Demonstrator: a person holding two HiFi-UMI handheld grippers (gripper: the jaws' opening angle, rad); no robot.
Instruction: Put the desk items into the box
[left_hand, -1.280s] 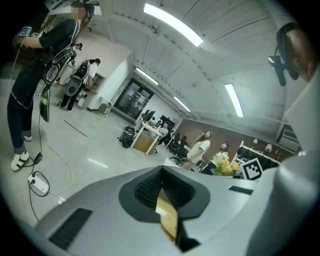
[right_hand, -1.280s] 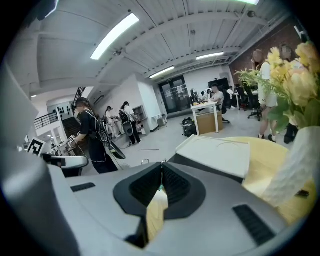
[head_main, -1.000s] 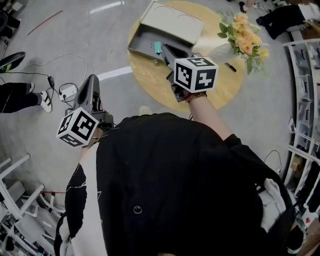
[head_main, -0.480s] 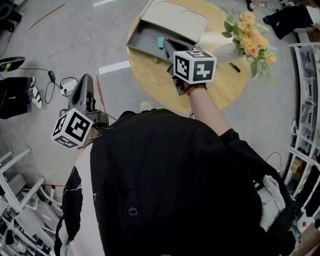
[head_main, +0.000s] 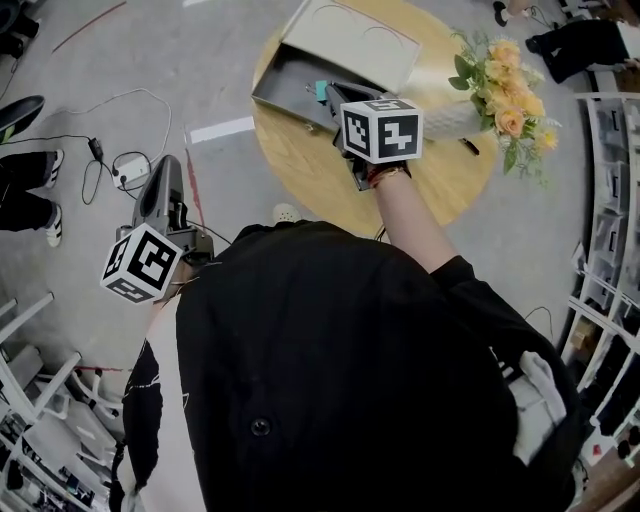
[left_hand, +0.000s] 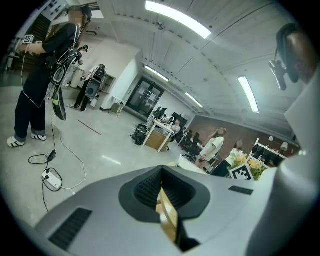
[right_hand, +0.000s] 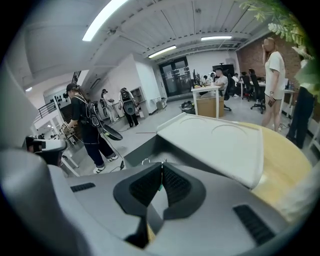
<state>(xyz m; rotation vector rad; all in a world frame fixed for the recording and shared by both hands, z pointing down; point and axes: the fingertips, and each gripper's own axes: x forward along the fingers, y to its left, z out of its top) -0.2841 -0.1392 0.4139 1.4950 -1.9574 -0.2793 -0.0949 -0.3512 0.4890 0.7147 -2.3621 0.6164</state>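
Observation:
An open grey box (head_main: 285, 75) with its lid (head_main: 350, 35) tipped back stands on the round wooden table (head_main: 300, 150). A small teal item (head_main: 320, 90) lies inside it. My right gripper (head_main: 338, 95) hovers at the box's near rim, its tips right beside the teal item. Its jaws are shut. In the right gripper view (right_hand: 161, 175) a teal sliver shows at the seam of the pads, and I cannot tell whether it is pinched. A black pen-like item (head_main: 470, 147) lies on the table by the flowers. My left gripper (head_main: 165, 175) hangs shut over the floor, holding nothing (left_hand: 161, 175).
A bunch of orange and yellow flowers (head_main: 505, 90) stands at the table's right side. Cables and a power strip (head_main: 130, 170) lie on the floor to the left. A person (left_hand: 37, 80) stands there. Metal shelving (head_main: 610, 200) lines the right edge.
The right gripper has edged a little further over the table toward the box. The left gripper stays low over the floor, hardly moved. Both stay shut.

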